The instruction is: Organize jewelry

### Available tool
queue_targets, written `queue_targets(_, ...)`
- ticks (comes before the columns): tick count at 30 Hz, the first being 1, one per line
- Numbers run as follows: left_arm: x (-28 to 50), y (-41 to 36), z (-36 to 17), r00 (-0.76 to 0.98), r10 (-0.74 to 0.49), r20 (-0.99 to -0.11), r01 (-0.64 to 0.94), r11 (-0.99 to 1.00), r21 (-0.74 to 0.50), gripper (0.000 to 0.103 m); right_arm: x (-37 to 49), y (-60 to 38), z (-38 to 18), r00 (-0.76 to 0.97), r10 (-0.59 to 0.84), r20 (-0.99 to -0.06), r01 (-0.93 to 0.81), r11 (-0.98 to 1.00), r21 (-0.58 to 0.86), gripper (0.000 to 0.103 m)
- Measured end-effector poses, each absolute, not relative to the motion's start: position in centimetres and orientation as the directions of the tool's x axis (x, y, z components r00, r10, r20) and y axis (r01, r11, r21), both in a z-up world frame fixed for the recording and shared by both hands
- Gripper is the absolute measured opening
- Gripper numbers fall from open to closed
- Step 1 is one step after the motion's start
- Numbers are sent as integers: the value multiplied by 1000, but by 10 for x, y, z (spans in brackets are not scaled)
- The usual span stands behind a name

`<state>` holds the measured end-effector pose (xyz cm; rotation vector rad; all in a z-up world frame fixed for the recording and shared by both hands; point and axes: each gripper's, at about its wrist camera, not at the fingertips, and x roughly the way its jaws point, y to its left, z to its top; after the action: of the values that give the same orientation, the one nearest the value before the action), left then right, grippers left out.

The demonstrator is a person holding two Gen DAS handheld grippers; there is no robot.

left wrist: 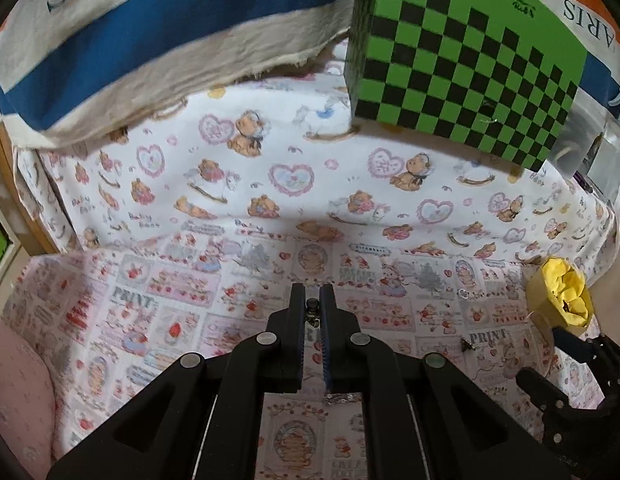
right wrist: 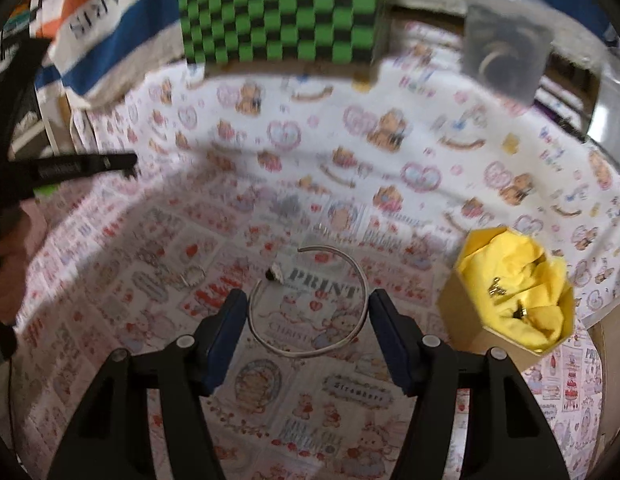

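Observation:
My left gripper (left wrist: 312, 294) is shut on a small dark metal jewelry piece (left wrist: 311, 312), held above the printed cloth. It also shows at the left of the right wrist view (right wrist: 128, 164). My right gripper (right wrist: 304, 302) is open, its fingers on either side of a thin silver open bangle (right wrist: 352, 268) that lies flat on the cloth. A small dark earring (right wrist: 275, 273) lies inside the bangle's ring. A hexagonal cardboard box (right wrist: 466, 312) lined with yellow tissue holds small gold pieces; it also shows in the left wrist view (left wrist: 560, 294).
A green and black checkered box (left wrist: 462, 64) stands at the back, next to a clear plastic case (right wrist: 504, 48). A striped canvas bag (left wrist: 122, 40) lies at the back left. A small ring (right wrist: 193, 273) and a loose earring (left wrist: 467, 345) lie on the cloth.

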<state>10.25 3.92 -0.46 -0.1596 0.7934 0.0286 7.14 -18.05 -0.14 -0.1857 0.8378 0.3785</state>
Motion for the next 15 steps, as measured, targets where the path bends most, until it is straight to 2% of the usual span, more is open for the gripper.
queue_targets(3, 103, 34, -7, 701, -11, -713, -87, 991, -101, 6, 67, -179, 1, 640, 229, -734, -400, 915, -63, 61)
queue_targets(11, 95, 22, -3, 732, -13, -681, -55, 995, -79, 6, 56, -199, 19, 691, 300, -658, -392, 920, 8, 61)
queue_targets(15, 94, 18, -4, 736, 0, -677, -59, 996, -64, 6, 51, -218, 35, 679, 385, -625, -439, 895, 75, 61)
